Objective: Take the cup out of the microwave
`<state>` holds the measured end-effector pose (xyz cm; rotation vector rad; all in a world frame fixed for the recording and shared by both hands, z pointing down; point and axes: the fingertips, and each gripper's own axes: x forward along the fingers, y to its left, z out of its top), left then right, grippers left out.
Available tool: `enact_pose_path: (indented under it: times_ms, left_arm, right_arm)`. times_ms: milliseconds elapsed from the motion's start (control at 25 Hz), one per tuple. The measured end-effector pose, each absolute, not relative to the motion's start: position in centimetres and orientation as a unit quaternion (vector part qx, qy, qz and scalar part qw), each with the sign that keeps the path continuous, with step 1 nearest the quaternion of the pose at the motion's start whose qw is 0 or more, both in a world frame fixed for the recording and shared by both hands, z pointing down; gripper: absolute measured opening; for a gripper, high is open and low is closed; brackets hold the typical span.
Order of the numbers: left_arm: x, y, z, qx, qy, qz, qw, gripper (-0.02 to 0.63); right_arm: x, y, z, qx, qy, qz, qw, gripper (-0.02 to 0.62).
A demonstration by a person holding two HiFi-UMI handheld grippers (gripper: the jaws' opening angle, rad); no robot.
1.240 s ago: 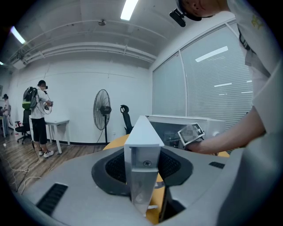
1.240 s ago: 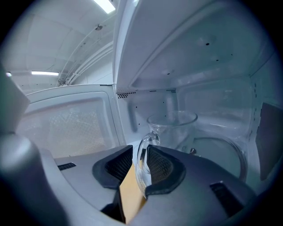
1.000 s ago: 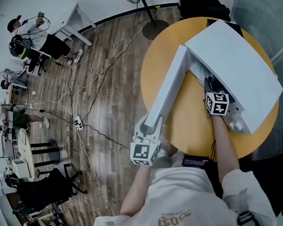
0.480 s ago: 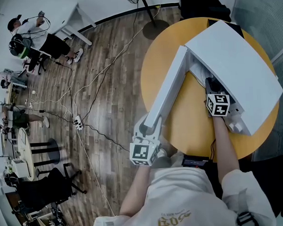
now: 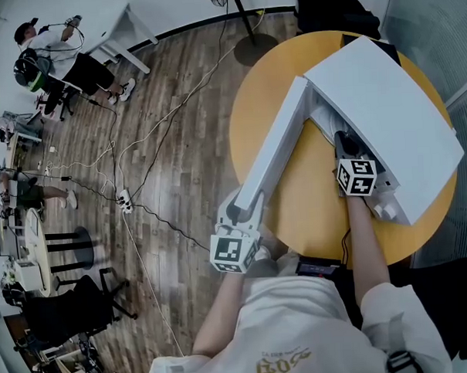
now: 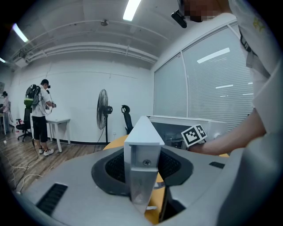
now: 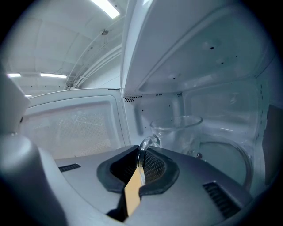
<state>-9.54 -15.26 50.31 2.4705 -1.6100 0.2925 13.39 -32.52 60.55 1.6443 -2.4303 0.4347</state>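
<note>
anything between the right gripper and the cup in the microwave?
Nothing: in the right gripper view, the right gripper, whose jaws have just been closing, pinches the handle of the clear glass cup inside the white microwave.

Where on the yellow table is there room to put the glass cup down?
The bare wedge of table between the open door and the microwave, and the strip outside the door. The microwave fills the right side.
</note>
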Motion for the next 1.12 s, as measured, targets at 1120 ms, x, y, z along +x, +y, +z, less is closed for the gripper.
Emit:
enact_pose_path:
  times_ms: [1120]
  left_arm:
    - [-9.4,-15.4,50.5,0.833,-0.537,0.088,0.097,0.176]
  right_arm:
    - [11.0,-28.4,58.2,0.524,-0.836,0.153,0.055,0.021]
